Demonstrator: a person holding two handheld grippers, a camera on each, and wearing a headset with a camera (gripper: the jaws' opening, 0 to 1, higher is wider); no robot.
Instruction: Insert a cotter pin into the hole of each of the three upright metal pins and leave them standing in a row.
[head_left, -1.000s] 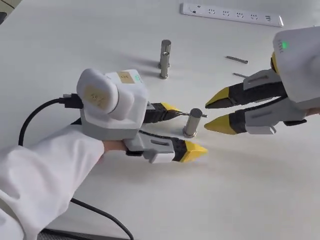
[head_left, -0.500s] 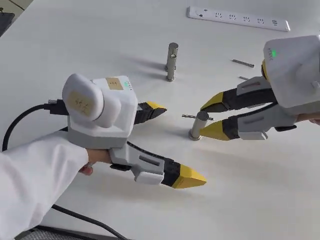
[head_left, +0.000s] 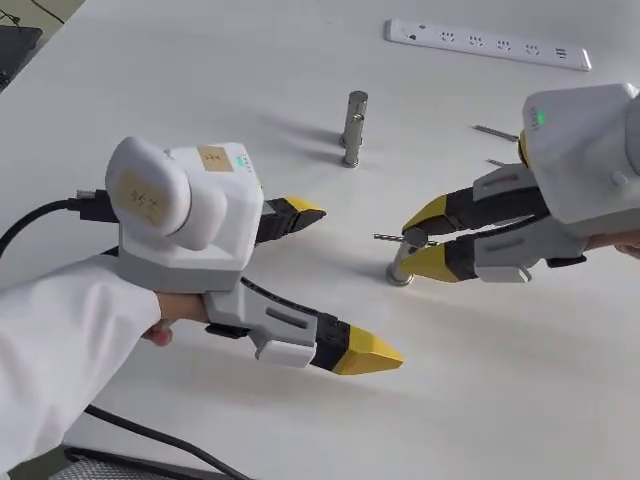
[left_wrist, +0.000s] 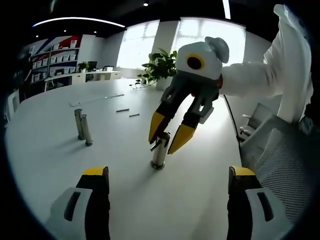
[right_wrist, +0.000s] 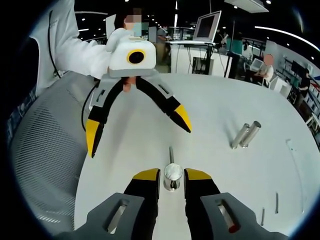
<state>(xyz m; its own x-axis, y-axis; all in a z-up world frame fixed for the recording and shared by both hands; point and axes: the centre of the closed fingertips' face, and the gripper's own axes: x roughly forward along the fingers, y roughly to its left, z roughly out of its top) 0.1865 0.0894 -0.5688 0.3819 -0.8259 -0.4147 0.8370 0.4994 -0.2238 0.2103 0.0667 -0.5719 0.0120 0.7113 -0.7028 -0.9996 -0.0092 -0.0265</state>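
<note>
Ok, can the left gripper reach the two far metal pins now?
Probably yes: the left gripper is open and empty, with bare table up to the two far metal pins; the right gripper sits aside.

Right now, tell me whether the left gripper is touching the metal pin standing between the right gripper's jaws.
Apart. The left gripper view shows the metal pin standing well ahead of the left gripper, whose jaws are wide open, with bare table between them.

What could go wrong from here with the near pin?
1. The right gripper straddles the top of the near metal pin; any sideways pull might topple it.
2. The cotter pin juts out toward the open left gripper; a jaw brushing it could drag it out.
</note>
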